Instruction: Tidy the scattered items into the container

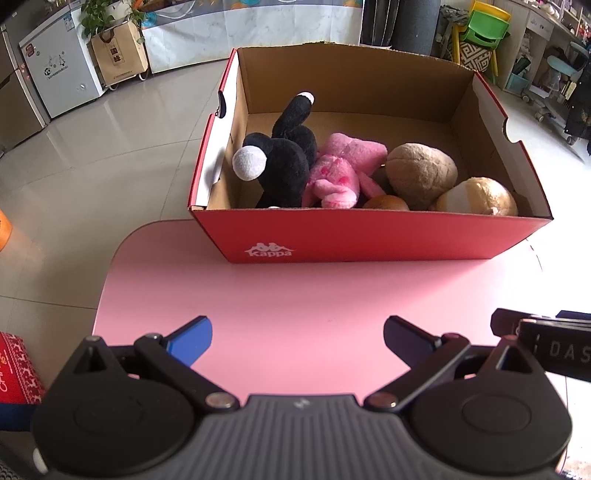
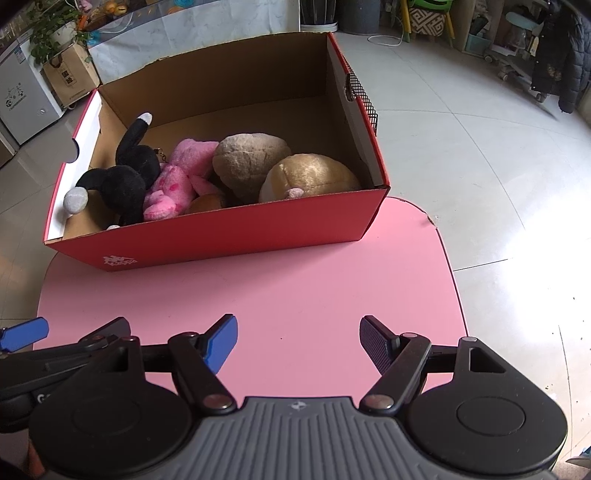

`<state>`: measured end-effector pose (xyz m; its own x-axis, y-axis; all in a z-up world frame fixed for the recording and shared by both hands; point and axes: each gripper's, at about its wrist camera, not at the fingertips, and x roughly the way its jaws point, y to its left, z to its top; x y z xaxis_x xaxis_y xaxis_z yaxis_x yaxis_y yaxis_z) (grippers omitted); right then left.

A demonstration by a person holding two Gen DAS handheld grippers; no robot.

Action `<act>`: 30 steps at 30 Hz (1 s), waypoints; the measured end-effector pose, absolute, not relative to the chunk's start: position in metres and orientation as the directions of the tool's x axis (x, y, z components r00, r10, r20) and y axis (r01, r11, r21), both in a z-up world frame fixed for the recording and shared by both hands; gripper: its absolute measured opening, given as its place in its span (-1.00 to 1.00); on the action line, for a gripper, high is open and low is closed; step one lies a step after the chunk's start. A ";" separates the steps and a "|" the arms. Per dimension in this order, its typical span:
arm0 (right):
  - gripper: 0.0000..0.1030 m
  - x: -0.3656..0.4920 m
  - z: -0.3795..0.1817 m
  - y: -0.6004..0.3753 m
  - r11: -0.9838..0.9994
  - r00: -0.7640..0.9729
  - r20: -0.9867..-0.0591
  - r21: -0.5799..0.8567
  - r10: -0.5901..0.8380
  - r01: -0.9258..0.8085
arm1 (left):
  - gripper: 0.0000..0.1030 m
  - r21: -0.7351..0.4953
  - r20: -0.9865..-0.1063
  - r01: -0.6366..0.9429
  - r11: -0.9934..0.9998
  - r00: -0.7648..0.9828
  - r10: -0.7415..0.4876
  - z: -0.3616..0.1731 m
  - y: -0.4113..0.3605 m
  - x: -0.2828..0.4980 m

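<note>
We hold the left hand-held gripper (image 1: 297, 338) and right hand-held gripper (image 2: 297, 341) wide open and empty over the pink bench (image 1: 314, 295), in front of the red box (image 1: 369, 236) holding 5 soft, light plush toys (image 1: 334, 171), best pinched mid-body.

- Pale glossy floor tiles (image 1: 122, 122) surround the pink table (image 1: 295, 295).
- Beyond the table, left: a white freezer (image 1: 55, 74), a plant (image 1: 107, 14).
- Beyond the table, right: a green chair (image 1: 484, 29).
</note>
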<state>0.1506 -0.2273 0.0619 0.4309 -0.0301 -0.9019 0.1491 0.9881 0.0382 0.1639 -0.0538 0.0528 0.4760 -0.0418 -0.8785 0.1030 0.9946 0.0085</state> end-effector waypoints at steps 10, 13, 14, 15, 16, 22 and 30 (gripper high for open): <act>0.43 0.151 0.062 -0.228 0.988 0.431 -0.902 0.036 -0.032 0.149 | 0.99 0.003 -0.876 0.098 0.995 0.481 -0.045 0.054 -0.055 0.163; 0.43 0.151 0.062 -0.228 0.988 0.429 -0.903 0.036 -0.032 0.150 | 0.99 0.008 -0.874 0.098 0.995 0.484 -0.040 0.054 -0.056 0.162; 0.43 0.151 0.062 -0.228 0.988 0.428 -0.903 0.035 -0.033 0.150 | 0.99 0.009 -0.874 0.097 0.995 0.484 -0.039 0.054 -0.056 0.162; 0.43 0.151 0.062 -0.228 0.988 0.429 -0.903 0.035 -0.033 0.150 | 0.99 0.010 -0.874 0.097 0.995 0.484 -0.039 0.054 -0.056 0.162; 0.43 0.151 0.062 -0.228 0.988 0.429 -0.903 0.034 -0.034 0.150 | 0.99 0.009 -0.874 0.096 0.995 0.485 -0.039 0.054 -0.056 0.162; 0.43 0.151 0.062 -0.228 0.988 0.429 -0.903 0.035 -0.032 0.149 | 0.99 0.015 -0.872 0.091 0.996 0.489 -0.032 0.054 -0.056 0.162; 0.43 0.152 0.062 -0.229 0.988 0.432 -0.901 0.035 -0.035 0.152 | 0.99 0.035 -0.875 0.083 0.996 0.484 -0.010 0.052 -0.059 0.161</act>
